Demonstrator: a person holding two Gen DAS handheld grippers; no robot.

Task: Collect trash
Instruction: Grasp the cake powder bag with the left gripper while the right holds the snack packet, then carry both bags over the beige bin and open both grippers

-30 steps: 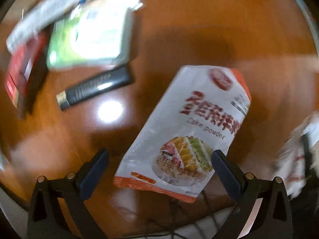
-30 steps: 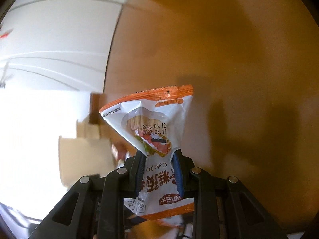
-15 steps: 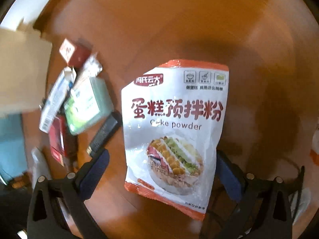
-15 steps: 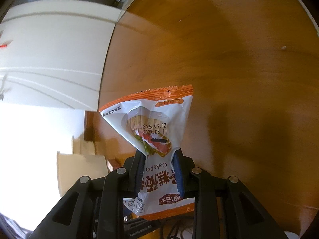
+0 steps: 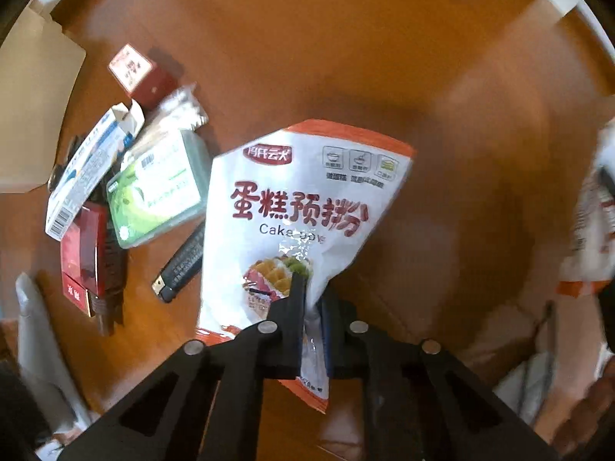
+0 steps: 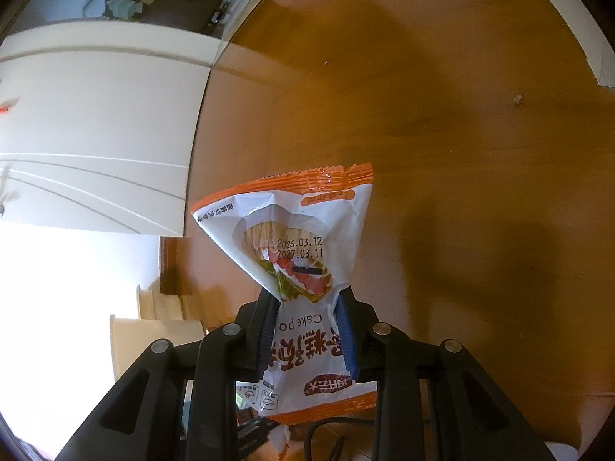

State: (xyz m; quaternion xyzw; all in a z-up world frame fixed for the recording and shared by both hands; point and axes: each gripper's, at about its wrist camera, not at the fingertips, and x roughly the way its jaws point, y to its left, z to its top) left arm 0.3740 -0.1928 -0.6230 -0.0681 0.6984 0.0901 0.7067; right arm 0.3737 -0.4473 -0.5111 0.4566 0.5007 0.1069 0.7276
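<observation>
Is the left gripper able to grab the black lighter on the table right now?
Probably not yet. The left gripper is shut on a cake powder bag, so its jaws are full. The black lighter itself lies uncovered beside the bag.

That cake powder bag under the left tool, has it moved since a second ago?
Yes. The cake powder bag lay flat and clear of the black lighter; now the left tool has closed on its lower part, and its edge overlaps the lighter.
</observation>
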